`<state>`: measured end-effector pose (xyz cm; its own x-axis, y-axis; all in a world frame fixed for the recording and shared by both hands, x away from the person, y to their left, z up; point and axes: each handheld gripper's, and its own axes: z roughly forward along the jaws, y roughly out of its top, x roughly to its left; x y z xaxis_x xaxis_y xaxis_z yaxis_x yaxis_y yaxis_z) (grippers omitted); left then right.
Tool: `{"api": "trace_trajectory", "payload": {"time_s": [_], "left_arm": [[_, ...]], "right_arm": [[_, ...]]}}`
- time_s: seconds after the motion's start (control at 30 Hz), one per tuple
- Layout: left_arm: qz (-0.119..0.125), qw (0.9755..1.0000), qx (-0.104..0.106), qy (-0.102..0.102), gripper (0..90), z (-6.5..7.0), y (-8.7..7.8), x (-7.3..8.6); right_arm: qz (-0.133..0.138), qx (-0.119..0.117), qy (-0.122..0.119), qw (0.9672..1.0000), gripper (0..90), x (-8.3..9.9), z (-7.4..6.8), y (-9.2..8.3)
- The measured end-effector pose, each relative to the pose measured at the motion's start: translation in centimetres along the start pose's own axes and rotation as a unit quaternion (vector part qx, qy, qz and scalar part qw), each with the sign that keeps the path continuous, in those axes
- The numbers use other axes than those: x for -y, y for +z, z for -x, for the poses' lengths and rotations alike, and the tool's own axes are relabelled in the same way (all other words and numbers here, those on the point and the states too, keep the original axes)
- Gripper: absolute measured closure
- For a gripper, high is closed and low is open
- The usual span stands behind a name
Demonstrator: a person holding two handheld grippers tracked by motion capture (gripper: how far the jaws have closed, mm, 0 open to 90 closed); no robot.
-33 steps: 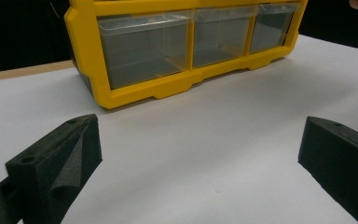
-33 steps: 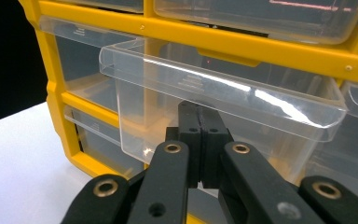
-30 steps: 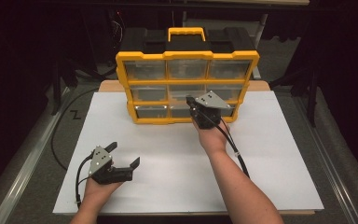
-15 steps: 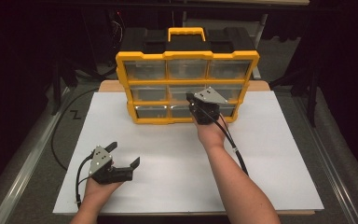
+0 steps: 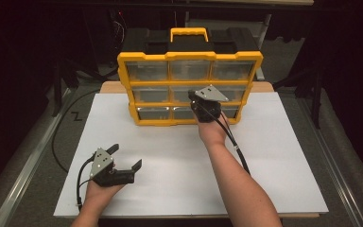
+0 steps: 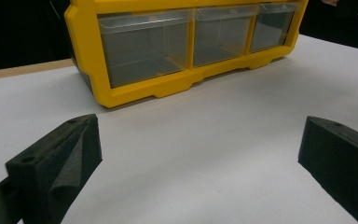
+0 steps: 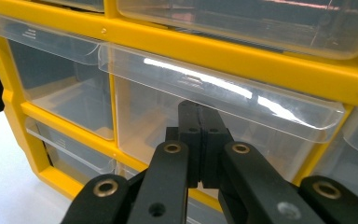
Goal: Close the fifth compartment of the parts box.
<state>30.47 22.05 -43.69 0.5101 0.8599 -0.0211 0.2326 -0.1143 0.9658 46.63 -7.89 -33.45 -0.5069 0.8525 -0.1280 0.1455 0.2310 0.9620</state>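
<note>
We see a yellow organiser standing upright at the far side of the white worktop, its nine clear drawers in three rows (as far as we can make out, nothing lies inside them). Our right claw is pressed closed just under the lip of a middle-row drawer; we cannot tell whether it pinches the lip. Our left claw rests near the front, jaws spread wide, holding nothing.
</note>
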Motion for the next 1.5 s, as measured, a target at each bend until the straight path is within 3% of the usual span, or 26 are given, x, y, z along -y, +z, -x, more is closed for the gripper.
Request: {"api": "trace_trajectory", "payload": {"time_s": [0.27, 0.7, 0.83, 1.17, 1.5], "left_arm": [[0.001, 1.0000, 0.002, 0.001, 0.1, -0.1, -0.1, 0.0], [0.000, 1.0000, 0.002, -0.001, 0.0, -0.1, 0.0, 0.0], [-0.001, 1.0000, -0.001, 0.000, 0.0, -0.3, 0.0, 0.0], [-0.001, 1.0000, -0.009, 0.000, 0.0, -0.3, -0.1, 0.0], [-0.004, 0.9999, -0.009, 0.004, 0.1, -0.3, 0.0, 0.1]], "right_arm": [[-0.003, 0.002, 0.009, 1.0000, 90.0, -0.1, 0.3, 0.6], [-0.010, 0.003, 0.005, 0.9999, 90.0, -0.3, 0.2, 0.3], [-0.007, -0.009, 0.016, 0.9998, 90.0, -0.2, 0.3, -0.7], [0.009, -0.033, 0.017, 0.9993, 90.0, -0.1, 1.3, -4.7], [0.000, -0.045, 0.017, 0.9988, 90.0, 3.0, 2.5, -7.1]]}}
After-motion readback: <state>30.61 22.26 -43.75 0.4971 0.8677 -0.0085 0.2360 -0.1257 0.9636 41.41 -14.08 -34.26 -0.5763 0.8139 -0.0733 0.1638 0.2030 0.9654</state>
